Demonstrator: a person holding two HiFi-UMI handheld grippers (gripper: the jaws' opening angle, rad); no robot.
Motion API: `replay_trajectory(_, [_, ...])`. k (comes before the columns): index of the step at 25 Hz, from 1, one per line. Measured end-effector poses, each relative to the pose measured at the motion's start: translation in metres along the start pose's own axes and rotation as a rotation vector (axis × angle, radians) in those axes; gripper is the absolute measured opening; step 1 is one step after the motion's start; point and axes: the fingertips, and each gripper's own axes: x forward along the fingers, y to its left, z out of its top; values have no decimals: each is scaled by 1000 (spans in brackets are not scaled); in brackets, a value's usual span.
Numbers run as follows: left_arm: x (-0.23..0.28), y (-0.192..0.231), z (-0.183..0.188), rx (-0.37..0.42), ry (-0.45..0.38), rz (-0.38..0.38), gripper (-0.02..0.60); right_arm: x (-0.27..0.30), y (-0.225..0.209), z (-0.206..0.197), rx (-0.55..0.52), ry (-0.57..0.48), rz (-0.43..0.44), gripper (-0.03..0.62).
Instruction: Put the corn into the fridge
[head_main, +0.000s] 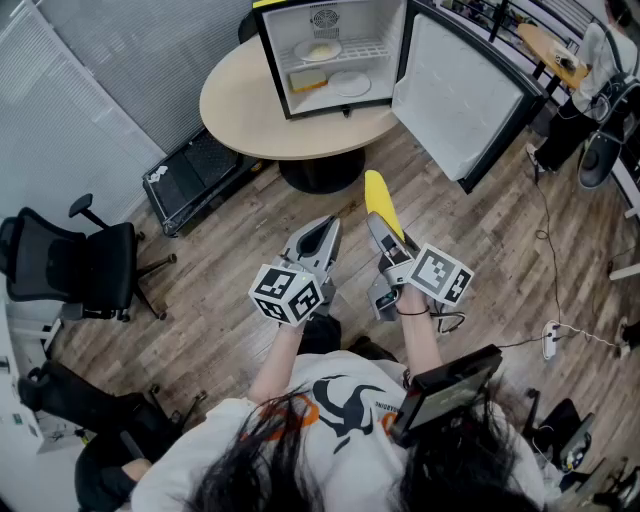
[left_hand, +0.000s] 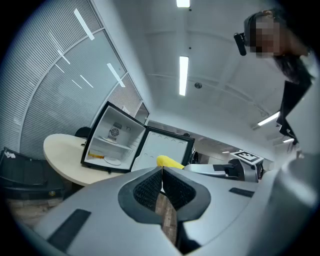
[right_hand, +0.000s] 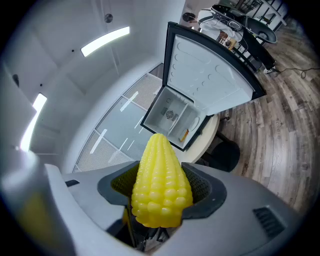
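- Left of frame: office chair (head_main: 95, 265) on wood floor, well clear of the carry path; ignore.
- Upper left of centre: round table (head_main: 235, 100) bearing fridge (head_main: 272, 65), open, cavity facing down-frame.
- Lower centre: left gripper (head_main: 328, 230), closed tight on nothing; best parked low and left, out of the way.
- Upper centre, inside fridge: plate (head_main: 318, 50) on wire shelf, second plate (head_main: 350, 84) and orange item (head_main: 308, 84) on the bottom; little bare room, so aim for a free patch or a plate.
- Just right of centre: right gripper (head_main: 388, 238) spread wide, clamped on fat end of corn (head_main: 383, 200), tip pointing up-frame at fridge; corn in the air over floor, well short of table. Firm-looking grip, no regrasp needed.
- Carry step, probably early: travel up-frame, hold roughly level, enter cavity tip first, mind the shelf edge, release only after setting down.
- Right: door (head_main: 455, 95) swung fully open; stay left of its edge on the way in.
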Motion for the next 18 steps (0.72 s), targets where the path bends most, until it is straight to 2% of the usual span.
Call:
replay_trajectory(8, [-11, -45, -24, -16, 5, -9, 11, -42, -7, -9, 12, 28, 13, 259])
replay_trajectory(14, [-21, -53, -19, -10, -9, -13, 11, -47, 4, -12, 30, 9, 52, 259])
replay_trajectory(18, [-21, -64, -23, -14, -9, -14, 11, -55, 1, -11, 13, 20, 48, 259])
